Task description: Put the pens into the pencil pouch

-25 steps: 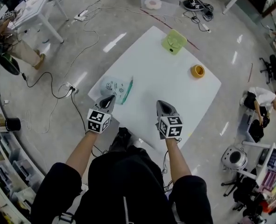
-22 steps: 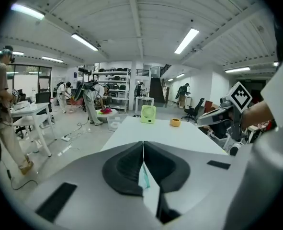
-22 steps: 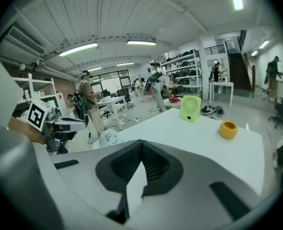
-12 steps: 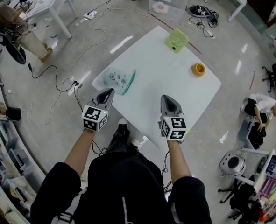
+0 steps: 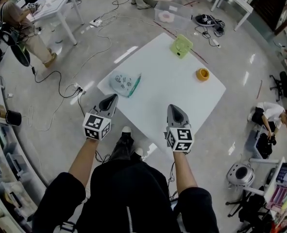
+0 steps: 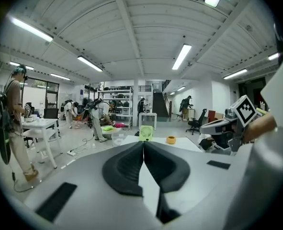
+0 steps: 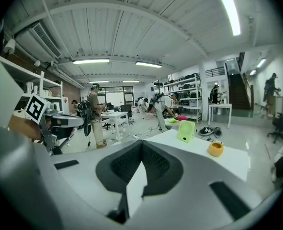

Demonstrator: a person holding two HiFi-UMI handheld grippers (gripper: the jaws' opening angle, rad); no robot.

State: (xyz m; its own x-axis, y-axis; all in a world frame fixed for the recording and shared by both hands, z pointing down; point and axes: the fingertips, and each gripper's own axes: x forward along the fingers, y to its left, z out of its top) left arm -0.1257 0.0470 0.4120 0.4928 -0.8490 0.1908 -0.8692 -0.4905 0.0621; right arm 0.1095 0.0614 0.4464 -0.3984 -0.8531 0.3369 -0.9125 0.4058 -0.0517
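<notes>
The pencil pouch (image 5: 125, 83), pale with a green edge and small prints, lies near the left corner of the white table (image 5: 167, 86). No loose pens show on the table. My left gripper (image 5: 112, 99) is shut and empty, raised near the table's near-left edge, short of the pouch. My right gripper (image 5: 175, 110) is shut and empty too, held over the table's near edge. In the left gripper view the jaws (image 6: 142, 143) meet with nothing between them, and the same holds in the right gripper view (image 7: 141, 144).
A green fan (image 5: 181, 45) and a yellow tape roll (image 5: 202, 74) sit at the table's far side. Cables and a power strip (image 5: 76, 88) lie on the floor at left. People stand and crouch around the room; another white table (image 5: 56, 6) stands at upper left.
Both grippers have risen and drawn back toward me, staying shut. The view has tilted, so the table and pouch sit a little farther up the picture.
</notes>
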